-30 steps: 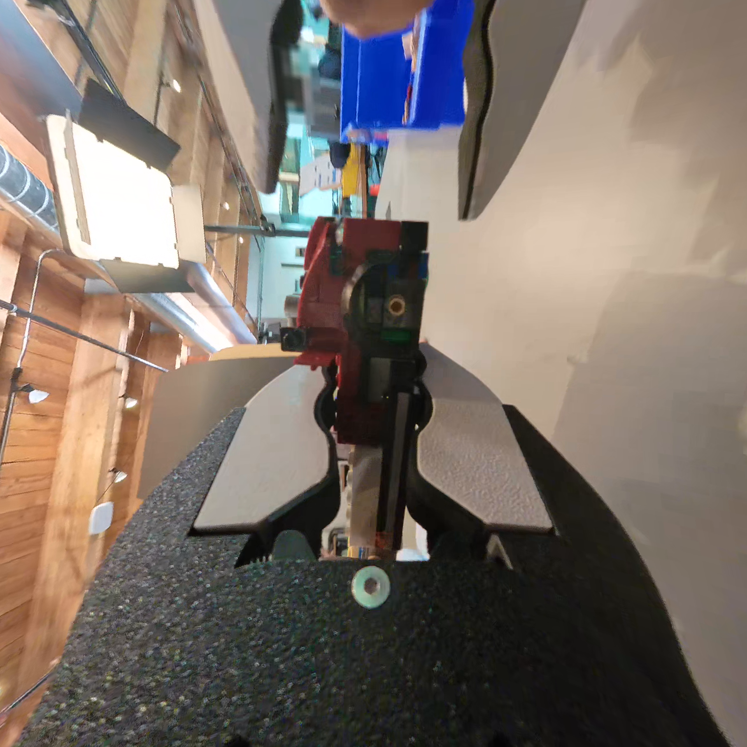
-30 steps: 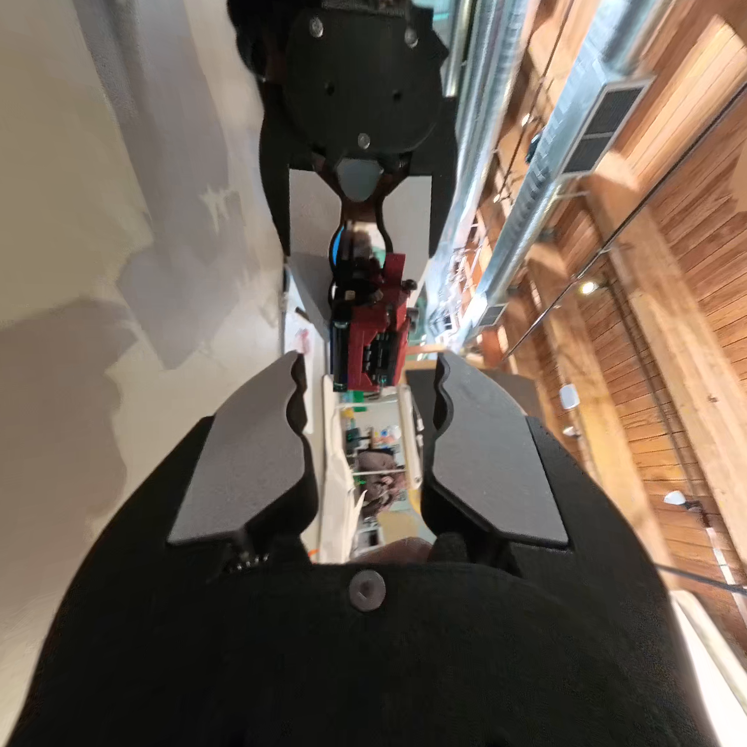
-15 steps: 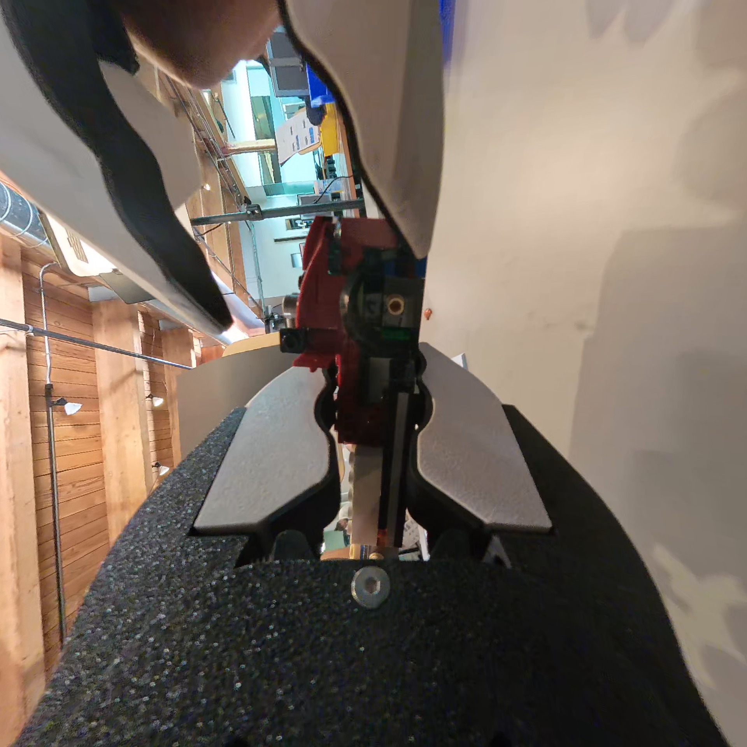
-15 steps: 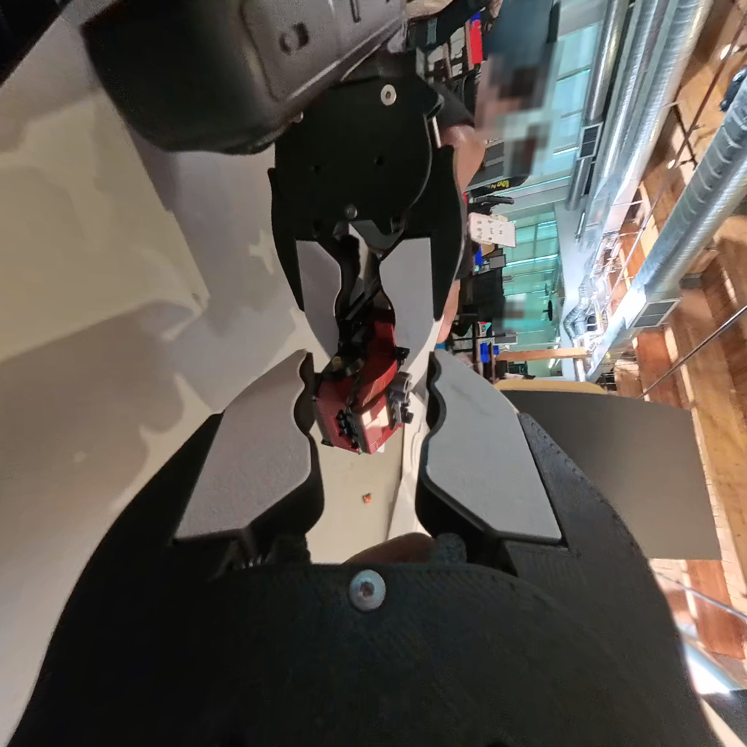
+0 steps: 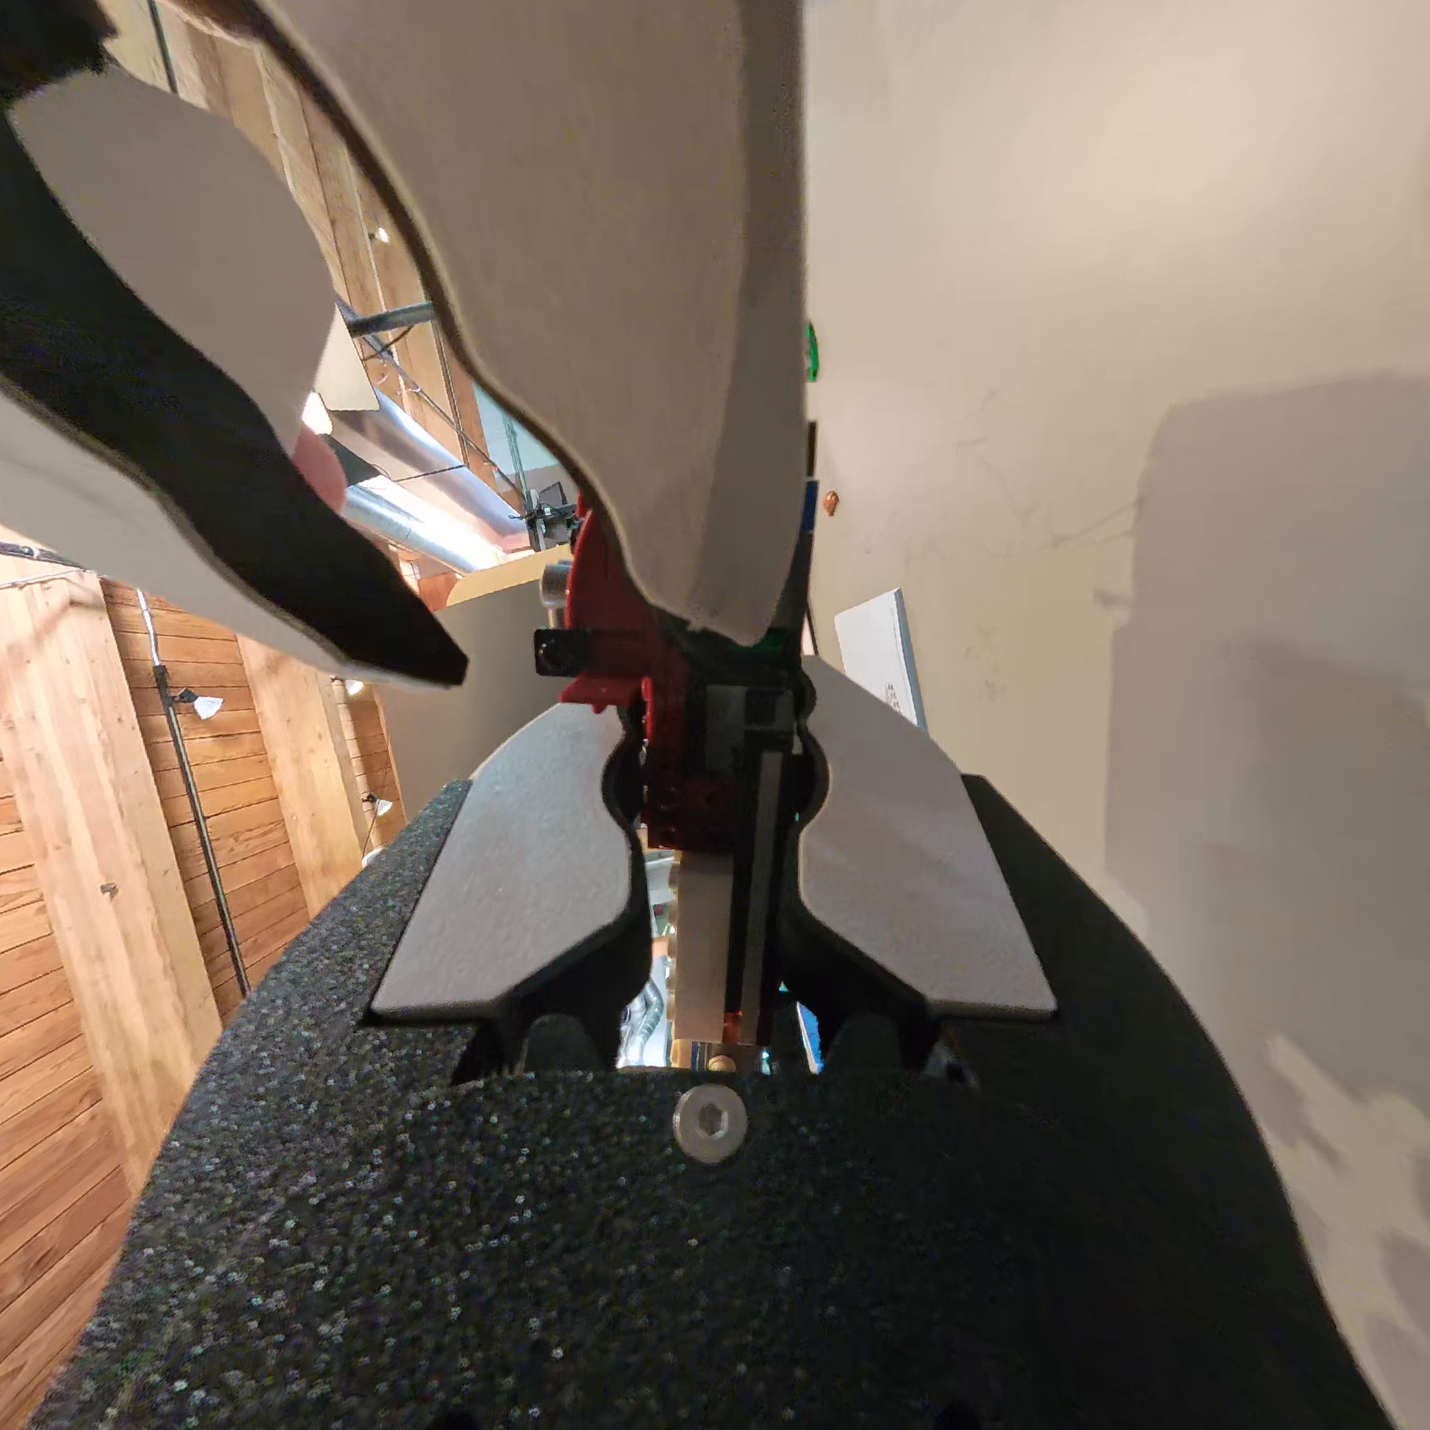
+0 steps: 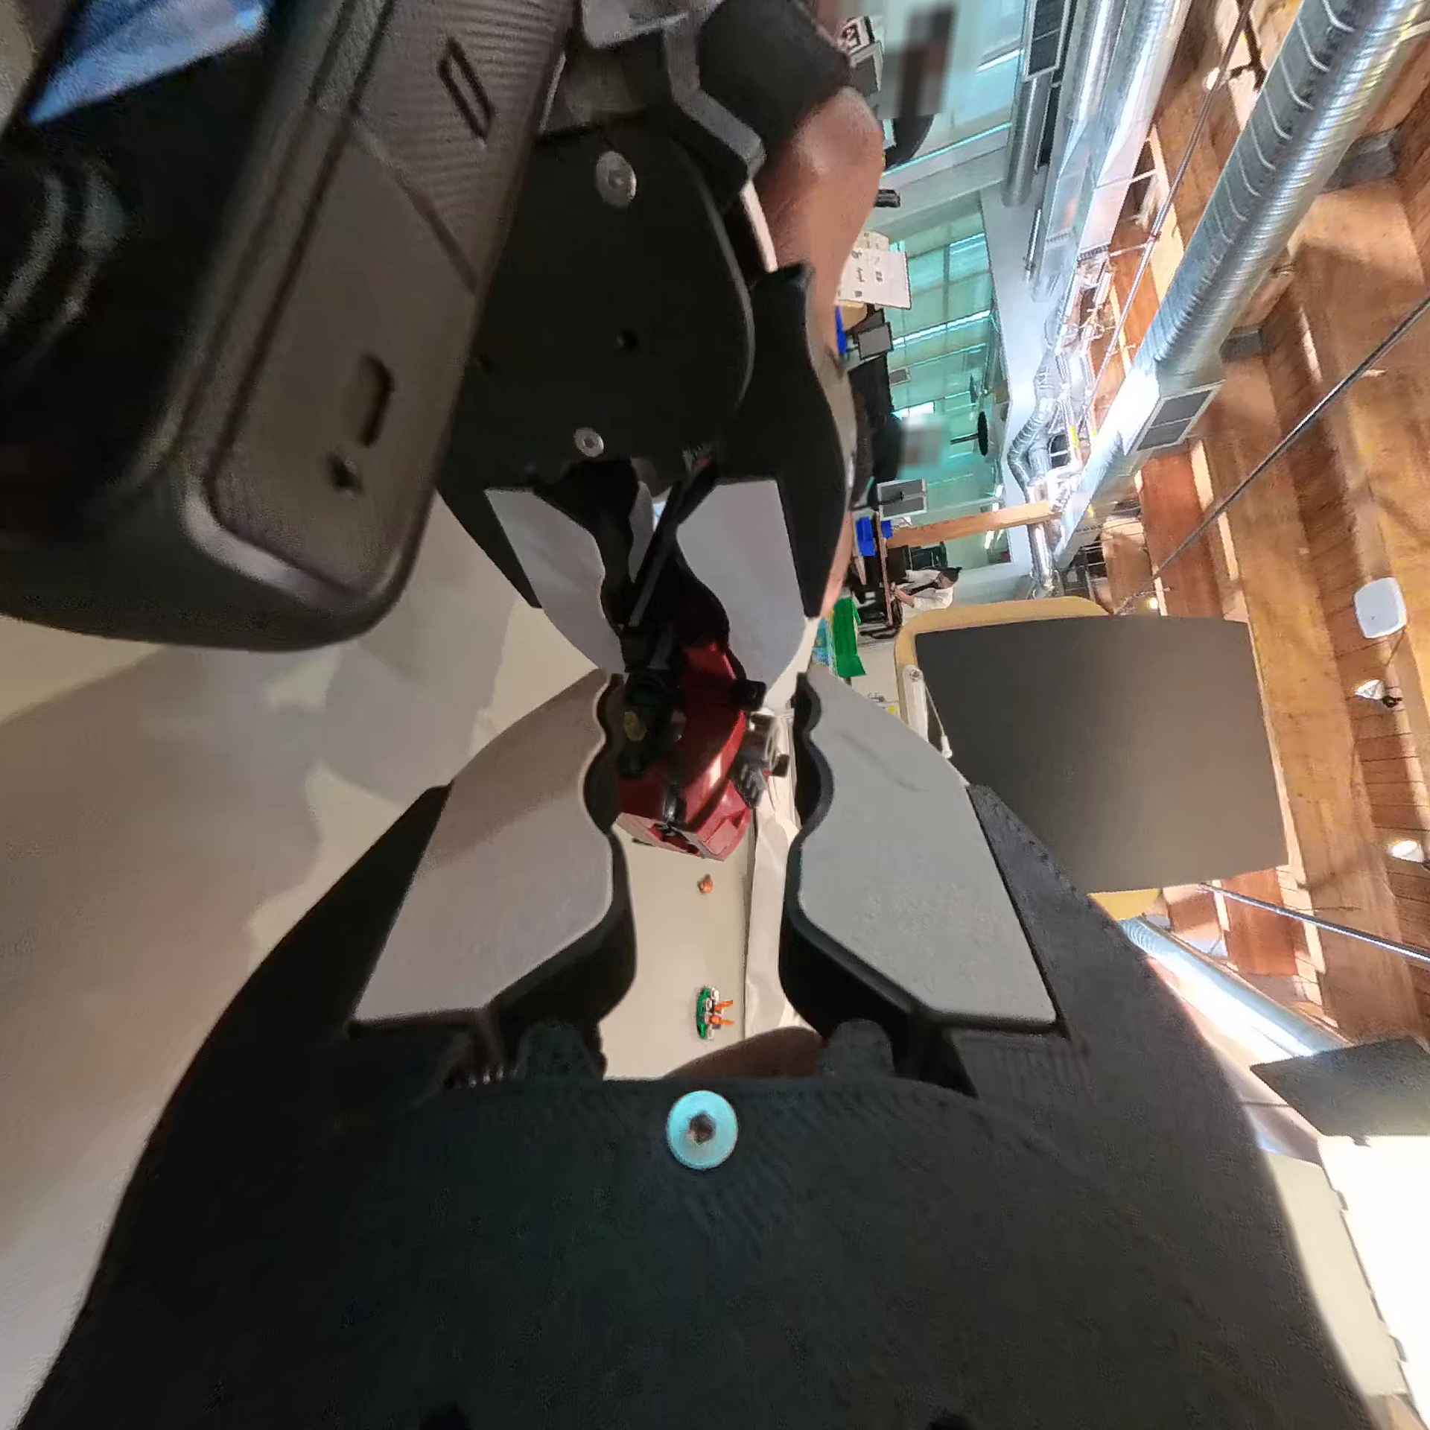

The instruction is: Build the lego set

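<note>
Left wrist view: left gripper [image 5: 716, 762] is clamped on a red and black brick-built model [image 5: 681, 743], pads pressing both flanks, a tan and black strip running back between the fingers. The right gripper's fingers [image 5: 619, 348] reach in from above; one tip touches the model's far end. The white table [image 5: 1083, 309] carries a small copper bit [image 5: 830, 501]. Right wrist view: right gripper [image 6: 700, 762] straddles the model's [image 6: 696, 781] other end; left pad touches, right pad shows a gap, so not clamped. Likely light, rigid, but snap-fit: prone to popping apart, small protruding bits fragile. Best held on the flat sides, squeezing gently.
</note>
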Demonstrator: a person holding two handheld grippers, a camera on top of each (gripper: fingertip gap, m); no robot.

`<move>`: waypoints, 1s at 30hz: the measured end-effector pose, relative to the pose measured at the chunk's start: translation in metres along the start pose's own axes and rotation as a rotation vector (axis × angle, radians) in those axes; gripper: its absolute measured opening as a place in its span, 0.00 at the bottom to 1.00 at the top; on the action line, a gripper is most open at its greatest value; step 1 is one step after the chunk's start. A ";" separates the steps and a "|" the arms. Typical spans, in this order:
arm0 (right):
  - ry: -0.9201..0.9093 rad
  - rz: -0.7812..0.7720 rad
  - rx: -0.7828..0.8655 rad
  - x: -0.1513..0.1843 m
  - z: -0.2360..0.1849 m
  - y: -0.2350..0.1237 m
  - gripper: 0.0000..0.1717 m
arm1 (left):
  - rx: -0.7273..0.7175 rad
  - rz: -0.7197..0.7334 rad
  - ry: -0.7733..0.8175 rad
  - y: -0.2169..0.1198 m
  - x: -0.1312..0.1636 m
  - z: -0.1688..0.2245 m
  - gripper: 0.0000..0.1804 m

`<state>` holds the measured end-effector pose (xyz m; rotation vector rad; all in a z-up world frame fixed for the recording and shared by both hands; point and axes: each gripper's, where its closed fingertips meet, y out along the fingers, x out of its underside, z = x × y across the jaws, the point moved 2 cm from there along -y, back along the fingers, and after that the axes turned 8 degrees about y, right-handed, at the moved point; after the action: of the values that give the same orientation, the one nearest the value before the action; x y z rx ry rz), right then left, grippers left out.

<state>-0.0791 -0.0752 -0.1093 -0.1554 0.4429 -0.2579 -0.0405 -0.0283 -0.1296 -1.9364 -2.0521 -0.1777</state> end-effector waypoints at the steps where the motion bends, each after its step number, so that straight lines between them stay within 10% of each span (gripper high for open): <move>1: -0.006 -0.005 -0.002 0.000 -0.001 0.001 0.23 | 0.005 0.002 0.008 -0.001 0.000 0.001 0.19; 30: -0.007 -0.061 -0.037 0.006 -0.007 0.006 0.21 | 0.030 0.015 -0.021 -0.005 -0.007 -0.001 0.19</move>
<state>-0.0759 -0.0716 -0.1192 -0.2060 0.4370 -0.3095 -0.0452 -0.0354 -0.1297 -1.9434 -2.0407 -0.1229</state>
